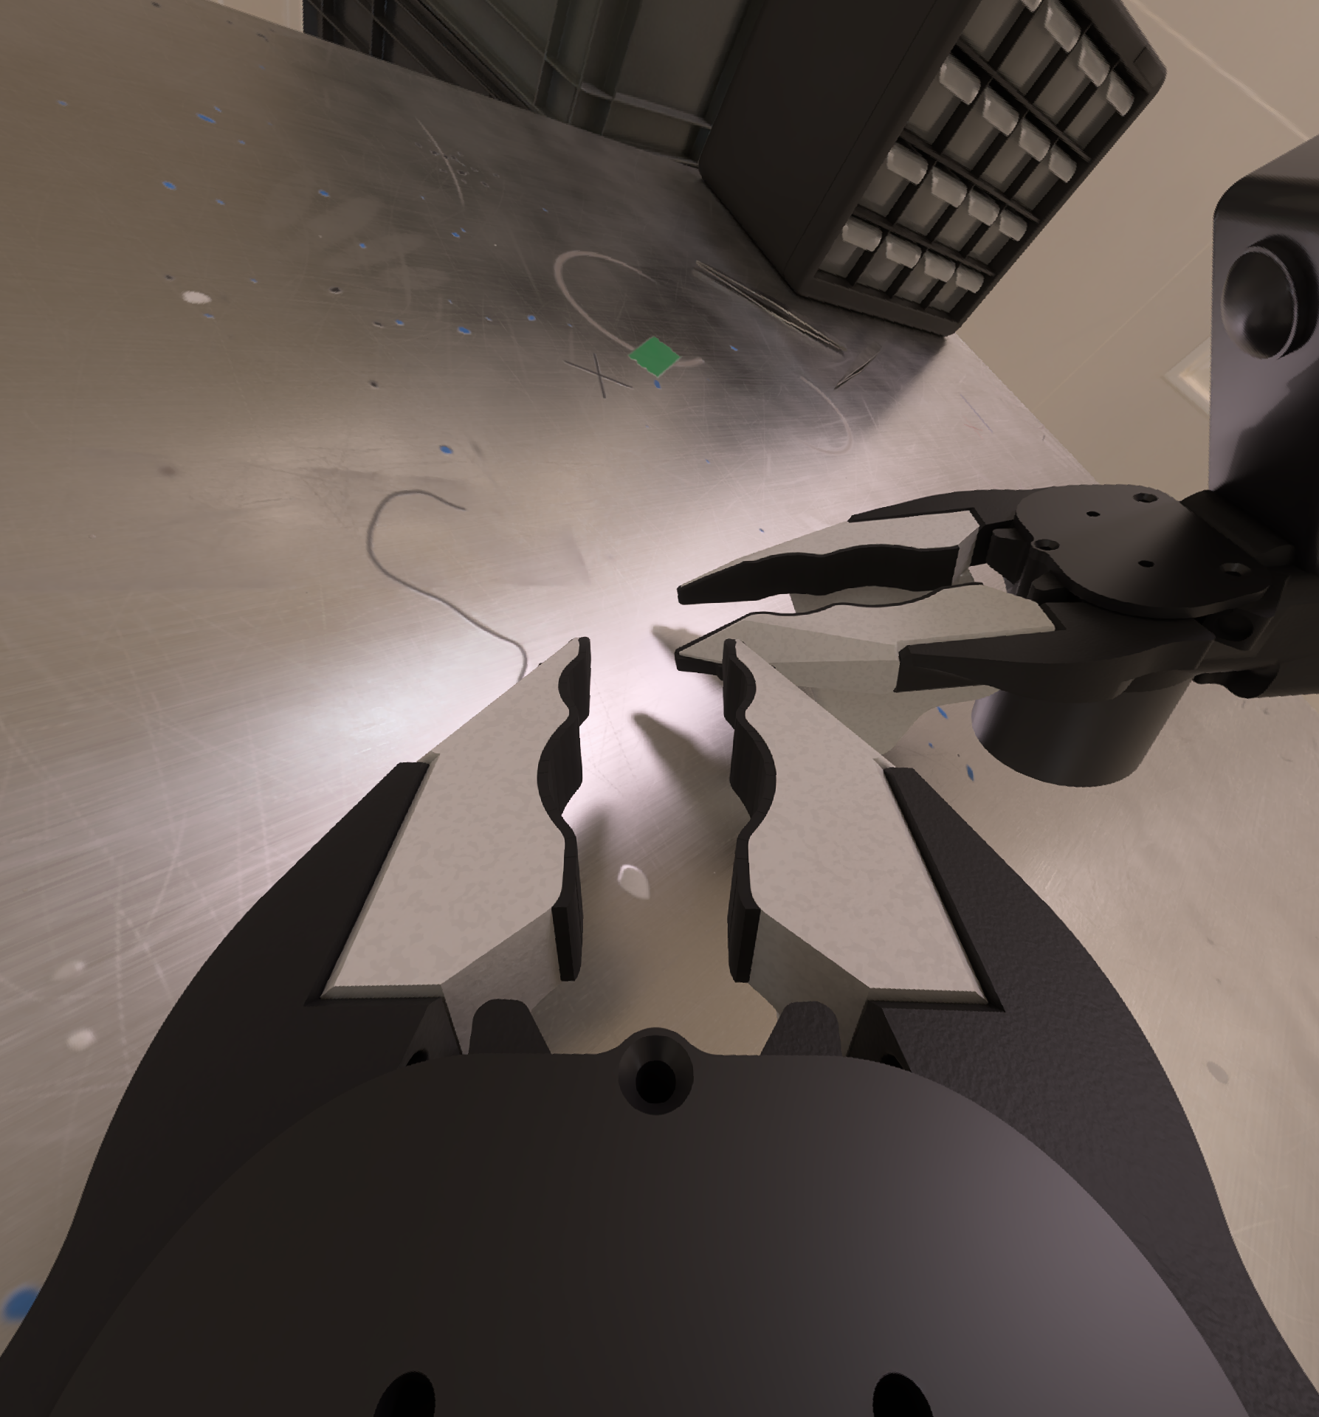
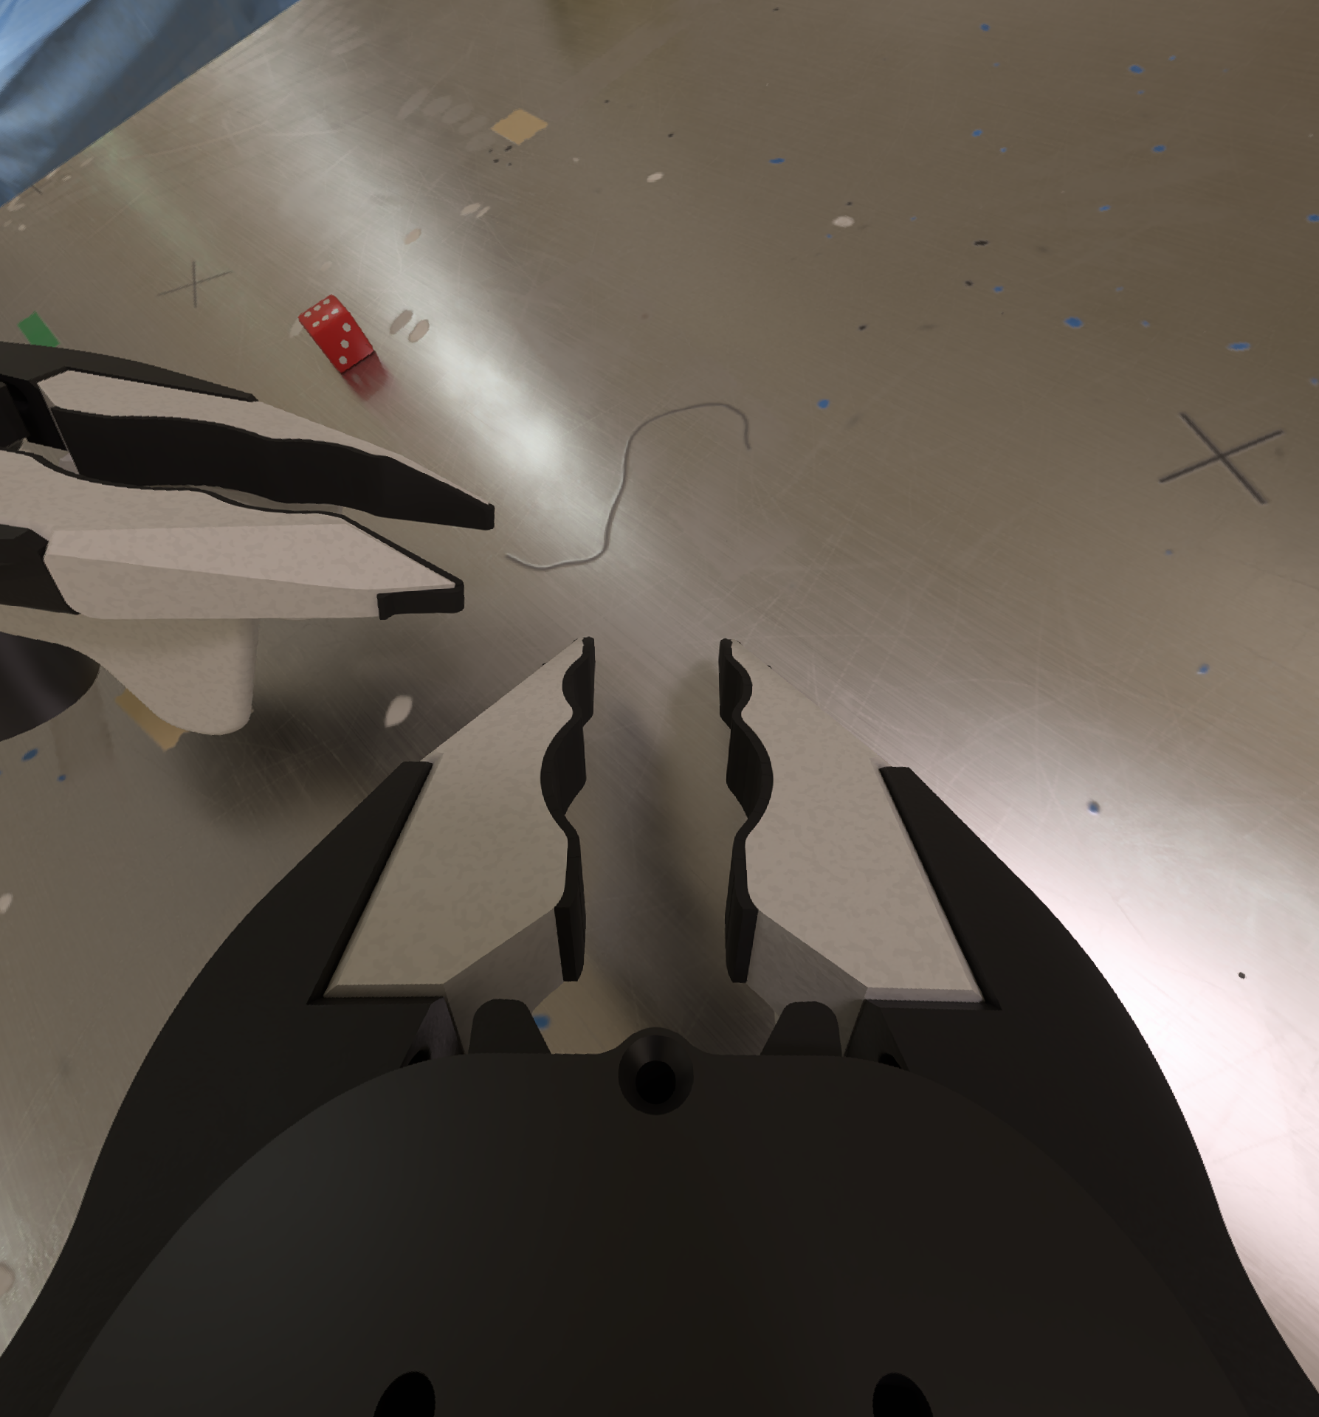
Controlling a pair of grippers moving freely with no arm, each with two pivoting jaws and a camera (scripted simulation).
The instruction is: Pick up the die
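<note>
Beside left gripper (image 2: 478,553): die (image 2: 336,333)

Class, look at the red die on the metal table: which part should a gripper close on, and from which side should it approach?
Grip the die across two opposite side faces, coming down from above. It lies flat on the table with clear space around it, so flat parallel faces suit the open right gripper.

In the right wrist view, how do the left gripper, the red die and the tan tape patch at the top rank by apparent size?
1. left gripper, much nearer the camera
2. die
3. tape patch, farther away, so true sizes are unsure
</note>
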